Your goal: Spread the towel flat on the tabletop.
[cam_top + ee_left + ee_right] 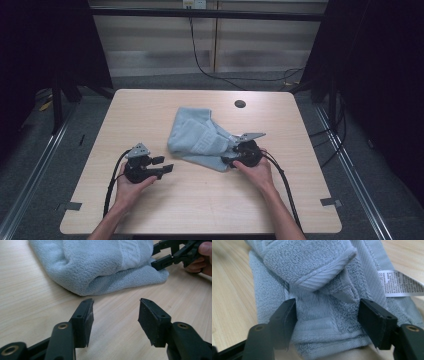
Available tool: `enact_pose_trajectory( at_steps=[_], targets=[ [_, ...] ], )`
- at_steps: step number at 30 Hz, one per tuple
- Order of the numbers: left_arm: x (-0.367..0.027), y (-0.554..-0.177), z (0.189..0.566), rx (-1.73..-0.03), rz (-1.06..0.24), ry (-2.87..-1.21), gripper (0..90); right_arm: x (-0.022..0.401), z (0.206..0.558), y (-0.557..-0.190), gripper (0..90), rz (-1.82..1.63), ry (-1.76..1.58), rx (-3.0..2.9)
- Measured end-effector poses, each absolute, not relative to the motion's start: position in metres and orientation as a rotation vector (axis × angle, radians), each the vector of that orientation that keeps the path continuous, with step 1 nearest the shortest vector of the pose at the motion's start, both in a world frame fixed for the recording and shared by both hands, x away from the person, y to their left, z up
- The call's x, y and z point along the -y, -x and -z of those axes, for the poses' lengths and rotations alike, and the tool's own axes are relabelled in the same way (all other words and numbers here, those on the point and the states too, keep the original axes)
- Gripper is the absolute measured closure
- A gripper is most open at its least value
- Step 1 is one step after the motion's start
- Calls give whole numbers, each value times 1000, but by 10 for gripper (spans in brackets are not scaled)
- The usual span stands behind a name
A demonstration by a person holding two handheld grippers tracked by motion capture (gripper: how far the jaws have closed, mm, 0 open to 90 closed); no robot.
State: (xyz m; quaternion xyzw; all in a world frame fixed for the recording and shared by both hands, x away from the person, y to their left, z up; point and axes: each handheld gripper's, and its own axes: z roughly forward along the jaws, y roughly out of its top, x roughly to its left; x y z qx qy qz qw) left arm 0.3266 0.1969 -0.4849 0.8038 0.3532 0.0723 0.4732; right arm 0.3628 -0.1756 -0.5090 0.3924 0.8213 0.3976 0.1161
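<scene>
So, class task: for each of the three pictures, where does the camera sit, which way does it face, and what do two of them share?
High view: above the person's side, facing forward and down; table, both forearms.
Left gripper view: on the left hand-held gripper, jaws apart over bare wood, facing the towel.
Right gripper view: on the right hand-held gripper, jaws open astride the towel.
Shared: the towel; left view catches the right gripper.

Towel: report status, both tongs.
Left tongs open, short of the towel. Right tongs open, jaws astride its near edge, not clamped. Table otherwise bare.
</scene>
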Motion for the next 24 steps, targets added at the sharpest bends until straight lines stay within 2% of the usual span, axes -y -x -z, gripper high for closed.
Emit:
enact_pose_trajectory(
  at_steps=[1, 2, 4, 5, 9, 13, 16, 19, 24],
  targets=[
    [-196, -326, 485, -854, -175, -1971, 442, 175, 508, -361, 435, -1154, -1139, -2418],
    [-195, -325, 485, -851, -188, -1977, 442, 175, 508, -361, 435, -1154, -1139, -2418],
    [-192, -323, 484, -857, -194, -1972, 412, 172, 506, -352, 586, -1184, -1101, -2469],
    [-192, -323, 484, -857, -194, -1972, 412, 172, 506, -352, 586, -1184, -1101, -2469],
    [-189, -321, 484, -848, -202, -1979, 404, 164, 506, -335, 691, -1240, -1044, -2534],
    [-187, -320, 484, -847, -198, -1972, 375, 159, 505, -320, 723, -1258, -1013, -2580],
    [-193, -322, 482, -888, -115, -1895, 364, 156, 499, -307, 736, -1204, -922, -2646],
    [-197, -320, 477, -882, -186, -1897, 364, 164, 498, -295, 751, -1236, -923, -2653],
    [-186, -315, 475, -797, -167, -1942, 360, 176, 496, -271, 751, -1249, -914, -2668]
  ],
)
